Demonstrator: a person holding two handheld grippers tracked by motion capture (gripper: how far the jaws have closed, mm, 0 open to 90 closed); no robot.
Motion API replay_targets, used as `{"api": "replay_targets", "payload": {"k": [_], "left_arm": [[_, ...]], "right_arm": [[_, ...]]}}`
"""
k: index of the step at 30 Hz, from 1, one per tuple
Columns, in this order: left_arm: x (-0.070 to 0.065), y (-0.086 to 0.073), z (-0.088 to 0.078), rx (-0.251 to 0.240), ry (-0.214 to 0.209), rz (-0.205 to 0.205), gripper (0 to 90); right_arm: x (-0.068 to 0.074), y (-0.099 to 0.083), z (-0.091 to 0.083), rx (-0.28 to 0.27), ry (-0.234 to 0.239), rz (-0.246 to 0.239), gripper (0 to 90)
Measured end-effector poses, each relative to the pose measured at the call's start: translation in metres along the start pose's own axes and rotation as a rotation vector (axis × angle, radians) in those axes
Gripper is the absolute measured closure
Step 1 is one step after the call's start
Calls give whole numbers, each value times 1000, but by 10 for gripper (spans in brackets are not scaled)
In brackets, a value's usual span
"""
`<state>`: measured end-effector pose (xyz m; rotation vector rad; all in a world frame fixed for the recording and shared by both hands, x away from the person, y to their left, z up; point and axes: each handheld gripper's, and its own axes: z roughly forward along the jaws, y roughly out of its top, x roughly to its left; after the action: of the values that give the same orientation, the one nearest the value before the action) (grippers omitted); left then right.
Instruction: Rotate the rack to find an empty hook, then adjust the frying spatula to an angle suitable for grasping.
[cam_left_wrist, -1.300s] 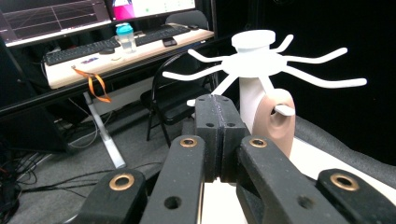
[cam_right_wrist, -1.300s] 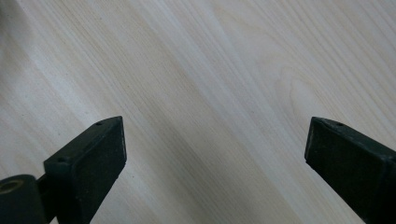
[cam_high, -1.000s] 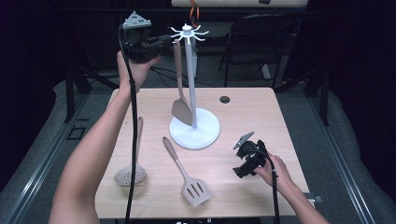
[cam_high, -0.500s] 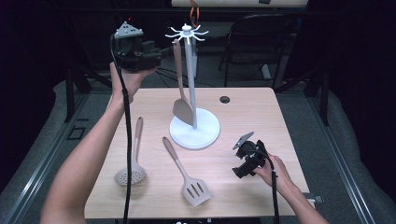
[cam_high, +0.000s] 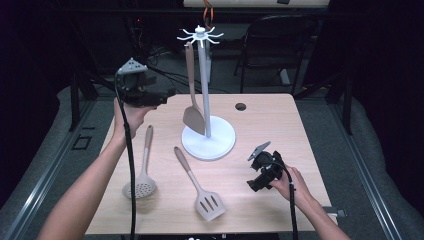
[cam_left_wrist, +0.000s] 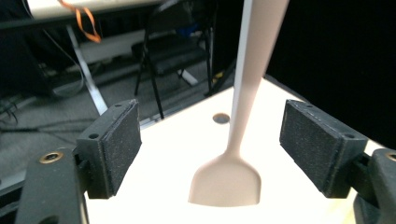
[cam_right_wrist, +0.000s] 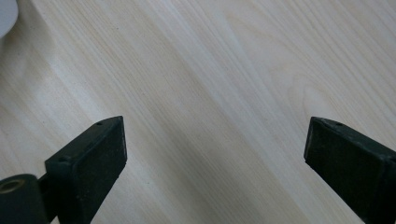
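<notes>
High view: the left hand-held gripper is raised at the far left of the worktop, facing the spatula hanging on the white stand. Left gripper view: jaws wide apart, holding nothing, spatula between them farther off. Right gripper view: the right hand-held gripper gapes empty over wood

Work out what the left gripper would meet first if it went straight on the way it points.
Probably the hanging spatula: it sits between the open jaws of the left gripper, dead ahead, though how far off is unclear.
</notes>
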<state>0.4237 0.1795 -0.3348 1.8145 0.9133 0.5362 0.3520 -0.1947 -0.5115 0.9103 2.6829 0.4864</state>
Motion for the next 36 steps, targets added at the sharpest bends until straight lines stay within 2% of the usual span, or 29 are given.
{"api": "replay_targets", "payload": {"k": [2, 5, 7, 8, 10, 12, 13, 16, 18, 22, 25, 26, 29, 32, 34, 36], "left_arm": [[1, -17, 1, 17, -2, -23, 190], [0, -42, 5, 62, 12, -26, 172], [-1, -58, 6, 81, -1, -48, 160], [-3, -65, 7, 92, 7, -54, 157], [-9, -79, 10, 145, 13, -27, 149], [-12, -93, 11, 167, -7, -42, 142], [-14, -100, 12, 172, -8, -53, 140], [-17, -115, 16, 203, 7, -46, 133], [-18, -124, 17, 205, 2, -72, 128], [-18, -135, 20, 246, -2, -90, 128], [-19, -140, 18, 236, 0, -104, 129], [-19, -141, 17, 226, -9, -120, 135], [-20, -147, 17, 224, -36, -163, 139], [-20, -151, 17, 236, -36, -161, 139], [-20, -153, 17, 247, -31, -159, 141], [-19, -156, 18, 251, -18, -164, 148]], "right_arm": [[1, 0, 1, -9, 7, 9, 52], [3, 1, -1, -8, 9, 0, 52], [4, 2, -1, -7, 9, -5, 53], [5, 3, -1, -11, 14, -1, 53], [7, 4, -3, -11, 17, 2, 53], [9, 4, -4, -24, 27, 0, 53], [10, 5, -4, -25, 28, 6, 53], [12, 7, -4, -28, 34, 4, 53], [14, 7, -4, -31, 39, 2, 60], [17, 8, -5, -51, 40, 1, 123], [18, 8, -6, -46, 38, -8, 134], [19, 8, -5, -66, 42, -2, 138], [22, 9, -7, -79, 53, -4, 140], [28, 12, -10, -90, 61, -13, 161], [33, 13, -11, -100, 74, -17, 238], [37, 14, -13, -114, 125, -8, 346]]}}
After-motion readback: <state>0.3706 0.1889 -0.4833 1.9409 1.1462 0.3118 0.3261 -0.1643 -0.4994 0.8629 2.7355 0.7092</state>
